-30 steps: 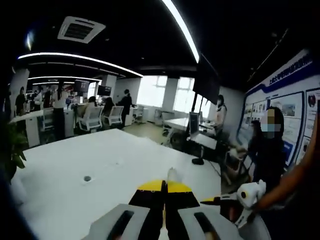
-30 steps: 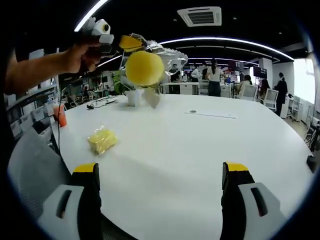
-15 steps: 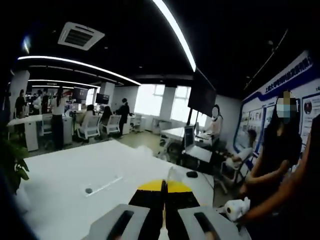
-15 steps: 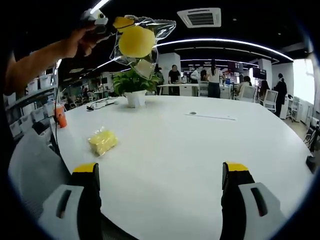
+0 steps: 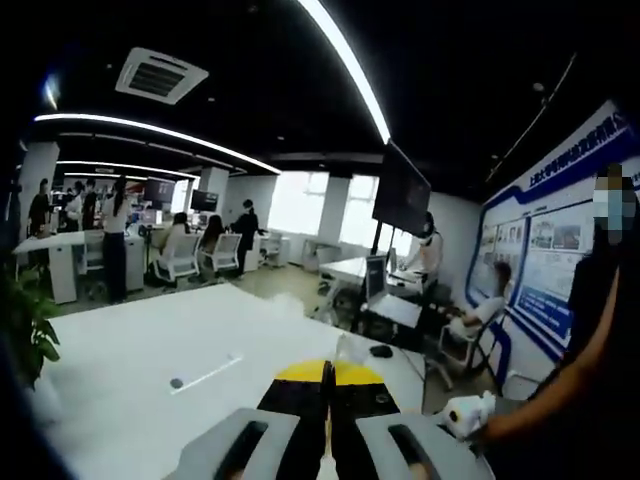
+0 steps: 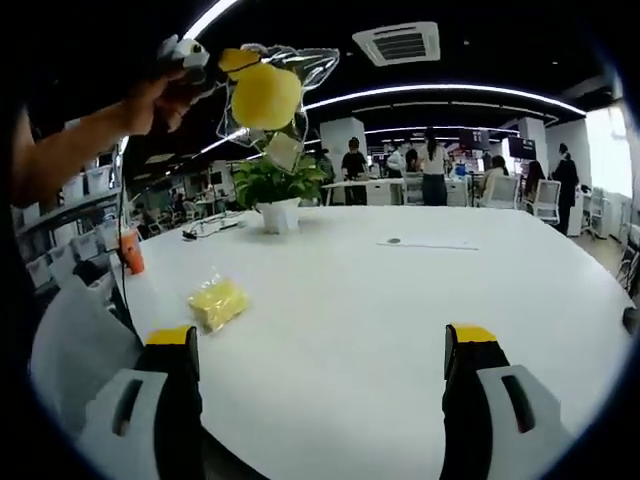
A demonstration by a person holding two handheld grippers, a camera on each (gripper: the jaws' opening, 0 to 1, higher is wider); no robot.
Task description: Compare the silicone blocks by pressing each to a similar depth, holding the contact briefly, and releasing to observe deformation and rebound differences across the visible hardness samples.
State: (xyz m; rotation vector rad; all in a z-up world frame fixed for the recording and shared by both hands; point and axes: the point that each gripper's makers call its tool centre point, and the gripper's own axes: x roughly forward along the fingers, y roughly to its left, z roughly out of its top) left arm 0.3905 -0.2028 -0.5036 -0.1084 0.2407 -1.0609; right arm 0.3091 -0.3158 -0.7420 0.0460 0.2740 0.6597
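A: Two samples logged. One yellow block (image 6: 264, 97), bagged, hangs from the left gripper (image 6: 236, 60), jaws pinched on the bag (image 6: 305, 66) top. It now rides higher than a second ago, well clear of the bench (image 6: 400, 300).

B: Second block (image 6: 218, 300)?

A: Lying bagged on the bench, near the left edge, untouched.

B: Right gripper (image 6: 320, 360)?

A: Jaws wide apart, holding nothing, low over the bench.

B: Meaning for the task?

A: My judgement: no pressing begun. The lifted sample must come down, likely out of its bag, before any comparison.
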